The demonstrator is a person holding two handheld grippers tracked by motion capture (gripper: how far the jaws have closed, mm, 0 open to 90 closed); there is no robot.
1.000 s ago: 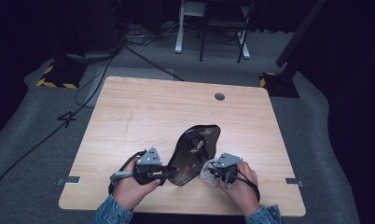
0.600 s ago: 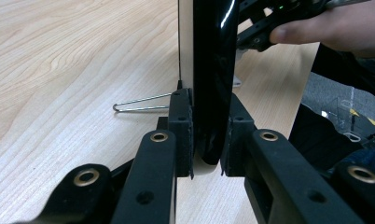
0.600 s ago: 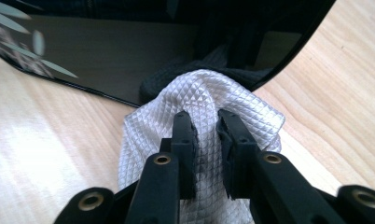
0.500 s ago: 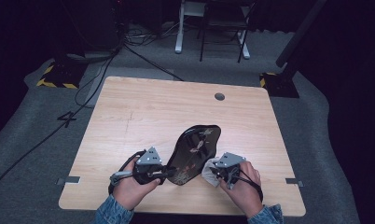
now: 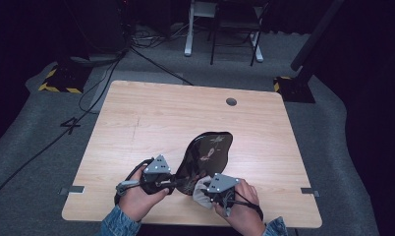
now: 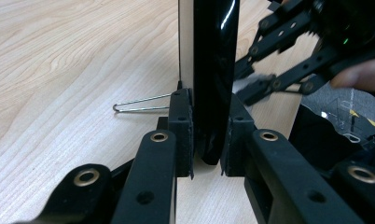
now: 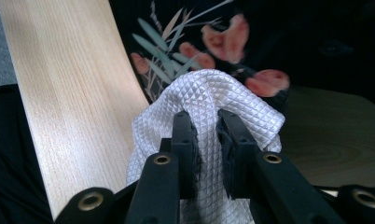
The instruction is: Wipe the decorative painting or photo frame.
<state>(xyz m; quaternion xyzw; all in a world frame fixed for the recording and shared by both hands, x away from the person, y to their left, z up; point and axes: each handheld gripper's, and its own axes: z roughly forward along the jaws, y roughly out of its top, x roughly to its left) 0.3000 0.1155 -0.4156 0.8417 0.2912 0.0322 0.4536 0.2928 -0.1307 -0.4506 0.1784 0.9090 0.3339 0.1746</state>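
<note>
Near the front edge of the wooden table, the left gripper has its two black jaws clamped on the rim of a glossy black lacquer tray, which rises on edge between them in the left gripper view. That tray is smooth and mirror-bright, with a curved, asymmetrical outline and a painted spray of green leaves and pink blossoms on its inner face. One thin bent wire lies flat on the pale grained wood just beside the left gripper's jaws.

Right of the tray's lower end, the right gripper has its jaws pinched nearly closed on one white cloth. The cloth is woven in a small diamond quilt pattern, bunched into a soft mound, and pressed against the tray's painted face.

Beyond the tray, most of the tabletop lies bare as far as a single round cable hole near the far edge. The table has rounded corners, and grey carpet surrounds it. Counted: two grippers, one tray, one cloth, one wire.
</note>
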